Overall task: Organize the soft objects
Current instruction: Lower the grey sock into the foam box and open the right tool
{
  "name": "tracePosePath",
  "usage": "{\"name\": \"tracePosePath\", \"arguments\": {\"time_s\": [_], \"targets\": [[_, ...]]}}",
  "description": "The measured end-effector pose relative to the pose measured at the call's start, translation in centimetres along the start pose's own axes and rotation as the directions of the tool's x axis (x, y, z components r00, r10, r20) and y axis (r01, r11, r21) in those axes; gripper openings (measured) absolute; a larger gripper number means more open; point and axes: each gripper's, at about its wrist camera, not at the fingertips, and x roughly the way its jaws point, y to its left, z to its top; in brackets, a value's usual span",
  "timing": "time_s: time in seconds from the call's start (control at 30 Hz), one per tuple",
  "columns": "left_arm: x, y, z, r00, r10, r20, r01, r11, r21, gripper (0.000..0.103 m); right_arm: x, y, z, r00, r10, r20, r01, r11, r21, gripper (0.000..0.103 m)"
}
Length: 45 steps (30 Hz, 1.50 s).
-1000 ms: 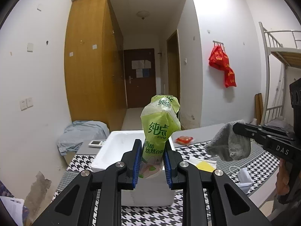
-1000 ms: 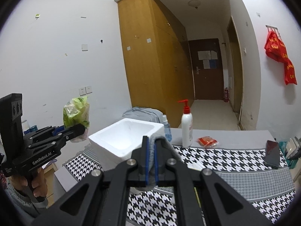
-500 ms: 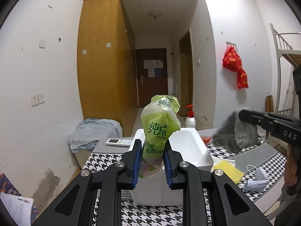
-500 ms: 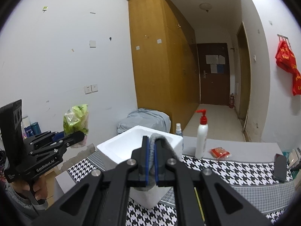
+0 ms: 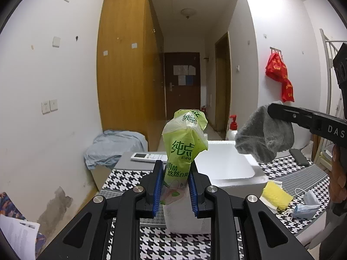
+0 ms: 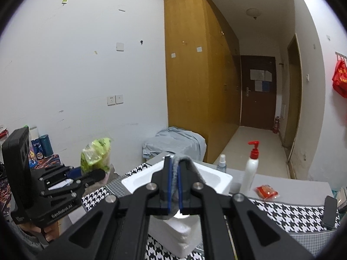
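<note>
A green tissue pack [image 5: 183, 151], printed "纯点", is being clamped between the left gripper [image 5: 175, 186] fingers at lower centre, in front of the white foam box [image 5: 227, 164]. A grey cloth [image 5: 264, 136] is being pinched by the right gripper [image 6: 174, 184] at right, above the box. Yellow sponge [image 5: 276, 195] and face masks [image 5: 308, 203] are being shown on the tabletop [image 5: 130, 177] only in the left view; the pump bottle [image 6: 251, 166] is fully shown only in the right, where "GenRobot.AI" is readable.
</note>
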Motion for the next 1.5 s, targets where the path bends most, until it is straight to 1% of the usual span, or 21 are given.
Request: {"name": "tracePosePath", "arguments": {"time_s": [0.1,0.23,0.47,0.77,1.13,1.17,1.2,1.23,1.27,1.3,1.33,1.4,1.47,1.5], "targets": [[0.3,0.6,-0.2,1.000,0.008,-0.002,-0.008,1.000,-0.011,0.024,0.8,0.3,0.0,1.000,0.016,0.001,-0.016,1.000,-0.001,0.007],[0.7,1.1,-0.5,1.000,0.013,-0.009,-0.013,1.000,-0.023,0.024,2.3,0.6,-0.2,0.999,0.031,-0.029,-0.031,1.000,0.004,0.007],[1.8,1.7,-0.9,0.999,0.021,-0.034,-0.022,0.999,-0.033,0.024,4.2,0.5,-0.8,0.997,0.013,-0.075,-0.012,1.000,0.012,0.007],[2.4,2.1,-1.0,0.998,0.030,-0.046,-0.032,0.999,-0.038,0.024,6.6,0.6,-1.4,0.991,0.013,-0.133,-0.010,1.000,0.024,0.007],[2.5,2.4,-1.1,0.998,0.041,-0.051,-0.043,0.998,-0.044,0.024,8.2,0.8,-2.1,0.984,-0.038,-0.176,0.037,0.999,-0.011,0.008],[2.5,2.4,-1.1,0.998,0.043,-0.051,-0.045,0.998,-0.044,0.024,8.4,0.8,-2.2,0.981,-0.043,-0.187,0.041,0.999,-0.014,0.016],[2.5,2.4,-1.1,0.998,0.045,-0.052,-0.047,0.998,-0.047,0.024,8.5,0.8,-2.2,0.980,-0.041,-0.192,0.040,0.999,-0.012,0.029],[2.5,2.5,-1.1,0.998,0.046,-0.051,-0.048,0.998,-0.048,0.024,8.6,0.7,-2.2,0.980,-0.034,-0.196,0.034,0.999,-0.002,0.038],[2.4,2.5,-1.1,0.998,0.048,-0.050,-0.050,0.998,-0.049,0.024,8.6,0.6,-2.2,0.980,-0.029,-0.198,0.031,0.999,0.009,0.053],[2.3,2.5,-1.1,0.998,0.049,-0.048,-0.052,0.997,-0.050,0.024,8.5,0.4,-2.3,0.980,-0.031,-0.195,0.034,0.999,0.015,0.064],[2.3,2.5,-1.1,0.998,0.050,-0.047,-0.052,0.997,-0.052,0.024,8.4,0.3,-2.2,0.981,-0.037,-0.190,0.041,0.999,0.020,0.069],[2.2,2.5,-1.0,0.998,0.052,-0.045,-0.054,0.997,-0.052,0.024,8.3,0.3,-2.2,0.981,-0.052,-0.189,0.057,0.998,0.020,0.088],[2.2,2.6,-0.9,0.998,0.054,-0.043,-0.057,0.997,-0.051,0.024,8.1,0.6,-2.3,0.980,-0.059,-0.191,0.061,0.998,0.003,0.095],[2.2,2.7,-0.9,0.997,0.057,-0.043,-0.059,0.997,-0.054,0.024,8.0,0.7,-2.4,0.980,-0.060,-0.189,0.060,0.998,-0.004,0.096]]}}
